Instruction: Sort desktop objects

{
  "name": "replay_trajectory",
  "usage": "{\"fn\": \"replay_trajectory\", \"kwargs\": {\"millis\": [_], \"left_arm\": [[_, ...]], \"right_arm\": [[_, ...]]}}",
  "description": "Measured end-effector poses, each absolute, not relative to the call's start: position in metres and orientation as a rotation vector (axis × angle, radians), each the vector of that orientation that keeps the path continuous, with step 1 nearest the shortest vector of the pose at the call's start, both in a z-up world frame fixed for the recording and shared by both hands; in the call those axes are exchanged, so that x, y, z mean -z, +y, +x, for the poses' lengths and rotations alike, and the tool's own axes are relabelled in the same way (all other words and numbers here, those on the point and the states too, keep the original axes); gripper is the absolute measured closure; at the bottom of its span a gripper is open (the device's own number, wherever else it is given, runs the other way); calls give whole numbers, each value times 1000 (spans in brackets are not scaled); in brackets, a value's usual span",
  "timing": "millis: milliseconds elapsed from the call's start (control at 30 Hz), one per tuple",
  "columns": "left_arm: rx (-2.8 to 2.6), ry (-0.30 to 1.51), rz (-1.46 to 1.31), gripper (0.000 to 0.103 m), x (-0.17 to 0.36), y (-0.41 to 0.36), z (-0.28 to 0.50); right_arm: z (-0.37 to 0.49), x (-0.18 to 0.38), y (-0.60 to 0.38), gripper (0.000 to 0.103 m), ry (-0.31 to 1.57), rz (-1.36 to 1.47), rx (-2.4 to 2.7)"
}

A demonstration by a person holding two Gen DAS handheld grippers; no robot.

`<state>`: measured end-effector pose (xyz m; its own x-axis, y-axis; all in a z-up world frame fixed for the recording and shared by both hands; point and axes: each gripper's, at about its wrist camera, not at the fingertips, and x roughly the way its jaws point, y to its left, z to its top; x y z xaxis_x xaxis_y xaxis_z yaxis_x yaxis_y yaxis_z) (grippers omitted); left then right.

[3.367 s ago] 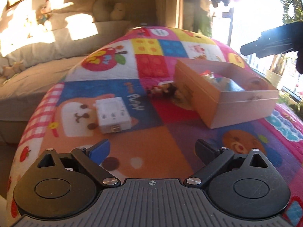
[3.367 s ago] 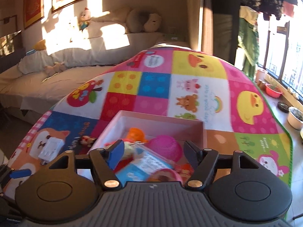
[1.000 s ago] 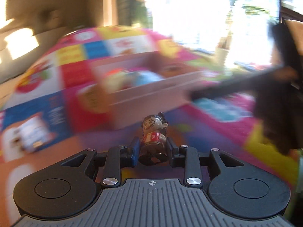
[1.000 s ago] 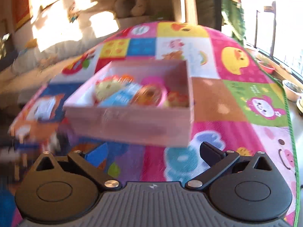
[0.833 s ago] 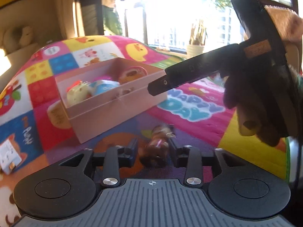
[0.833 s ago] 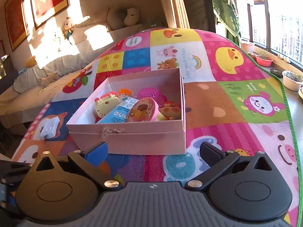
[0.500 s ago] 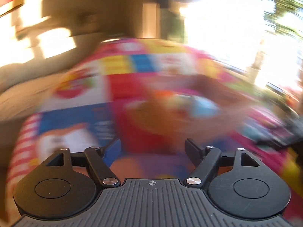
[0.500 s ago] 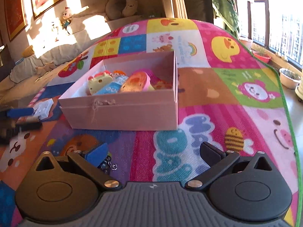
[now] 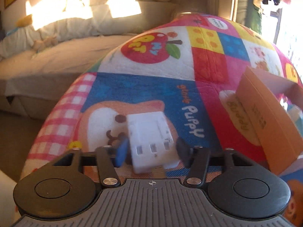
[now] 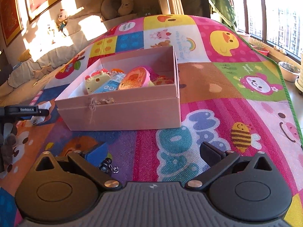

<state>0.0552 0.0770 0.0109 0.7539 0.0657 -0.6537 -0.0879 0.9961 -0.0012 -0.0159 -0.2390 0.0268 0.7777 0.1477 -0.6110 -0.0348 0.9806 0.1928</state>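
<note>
Left wrist view puts our left gripper (image 9: 150, 154) low over the colourful cartoon-patterned play mat (image 9: 151, 87), its jaws closing around the white rectangular plastic charger block (image 9: 149, 139); the block sits between the blue pad and the black pad, and we cannot tell whether either pad touches it yet. A second ago this gripper held the small dark toy figure; now that figure (image 10: 106, 165) lies on the mat just in front of our right gripper (image 10: 153, 156), which hangs wide open and empty. So we judge the figure was set down outside the box and still needs sorting, while the charger is the piece in hand. Farther on stands the open pink cardboard box (image 10: 123, 111), already holding several toys, with the charger well to its left.
</note>
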Motion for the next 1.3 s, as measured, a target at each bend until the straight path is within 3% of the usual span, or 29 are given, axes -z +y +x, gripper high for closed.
{"fn": "replay_trajectory", "kwargs": {"millis": [167, 567, 733, 933, 1067, 1300], "left_arm": [[25, 714, 26, 50, -11, 65, 32], [535, 749, 85, 49, -11, 2, -61], [489, 714, 204, 27, -6, -4, -75], [349, 695, 237, 16, -9, 12, -70], [292, 696, 220, 15, -14, 20, -58], [378, 695, 176, 8, -19, 6, -58]], "right_arm": [[-14, -42, -244, 0, 588, 99, -79], [40, -43, -225, 0, 640, 178, -172], [21, -45, -212, 0, 691, 135, -339], [-20, -38, -211, 0, 708, 94, -316], [-35, -36, -217, 0, 708, 99, -287], [10, -44, -217, 0, 655, -62, -53]]}}
